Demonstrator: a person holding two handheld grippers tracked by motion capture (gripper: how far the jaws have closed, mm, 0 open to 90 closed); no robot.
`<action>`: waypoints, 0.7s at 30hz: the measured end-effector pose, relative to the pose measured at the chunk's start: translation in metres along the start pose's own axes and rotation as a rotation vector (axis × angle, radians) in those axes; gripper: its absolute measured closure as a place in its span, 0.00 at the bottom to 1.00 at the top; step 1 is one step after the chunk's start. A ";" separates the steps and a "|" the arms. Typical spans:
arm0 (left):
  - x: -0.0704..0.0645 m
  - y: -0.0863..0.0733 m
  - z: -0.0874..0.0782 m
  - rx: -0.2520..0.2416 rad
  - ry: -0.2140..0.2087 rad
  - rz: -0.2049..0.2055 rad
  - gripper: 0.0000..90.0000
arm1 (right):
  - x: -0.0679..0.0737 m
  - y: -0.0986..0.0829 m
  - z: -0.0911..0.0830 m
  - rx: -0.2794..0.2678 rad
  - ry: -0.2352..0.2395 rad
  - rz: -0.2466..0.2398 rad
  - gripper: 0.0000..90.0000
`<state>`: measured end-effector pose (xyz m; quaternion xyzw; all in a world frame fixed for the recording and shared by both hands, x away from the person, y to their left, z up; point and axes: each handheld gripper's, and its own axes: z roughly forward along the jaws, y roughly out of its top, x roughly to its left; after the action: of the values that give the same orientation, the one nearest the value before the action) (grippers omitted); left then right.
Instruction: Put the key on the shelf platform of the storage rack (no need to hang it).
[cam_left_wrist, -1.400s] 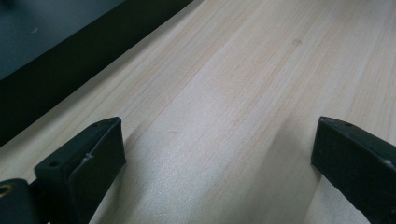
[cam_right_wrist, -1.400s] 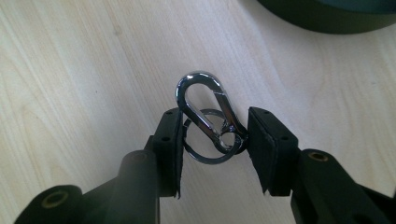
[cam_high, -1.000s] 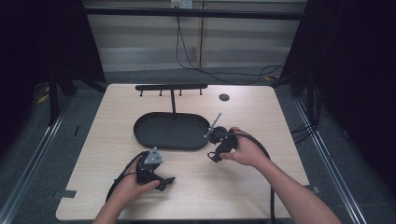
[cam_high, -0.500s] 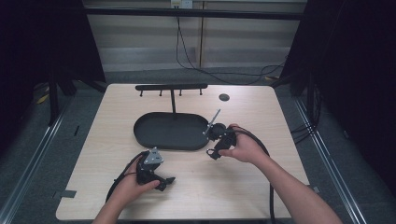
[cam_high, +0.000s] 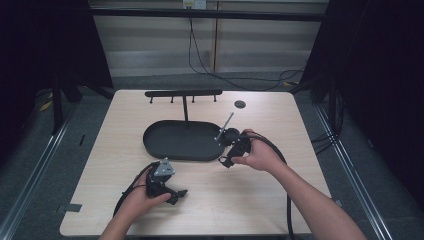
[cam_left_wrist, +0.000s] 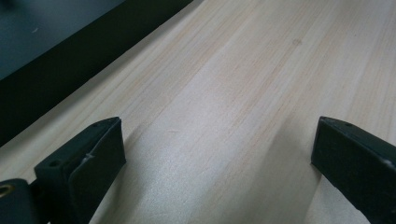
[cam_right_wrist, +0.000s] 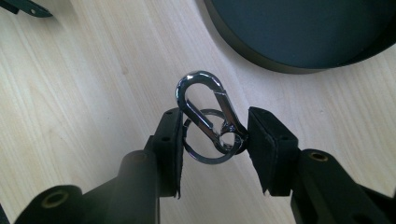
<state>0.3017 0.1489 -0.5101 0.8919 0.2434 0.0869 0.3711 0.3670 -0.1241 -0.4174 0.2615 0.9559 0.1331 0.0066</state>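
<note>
Between my right gripper's jaws, at the centre of its own view, sits one silver carabiner with one key ring looped through it; the jaws are clamped on the pair, held just off the pale wooden table. From the high view that clip is too small to make out: I see my right gripper beside the right end of the one black oval tray, a single T-shaped rack rising behind it. Lower left, my left gripper lies near the table's front edge; its own view shows both jaws spread wide over bare wood, holding nothing
</note>
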 end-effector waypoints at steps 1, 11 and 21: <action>-0.001 0.000 0.001 -0.009 -0.001 -0.009 0.03 | 0.000 0.001 0.000 0.003 -0.001 -0.004 0.64; 0.000 0.000 0.000 -0.008 0.002 -0.005 0.03 | -0.003 0.010 -0.006 0.007 0.000 -0.006 0.64; 0.000 0.000 0.000 -0.008 0.002 -0.005 0.03 | -0.005 0.020 -0.011 0.008 -0.007 -0.013 0.64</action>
<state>0.3016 0.1485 -0.5105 0.8897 0.2457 0.0876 0.3747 0.3801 -0.1124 -0.4019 0.2558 0.9581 0.1284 0.0100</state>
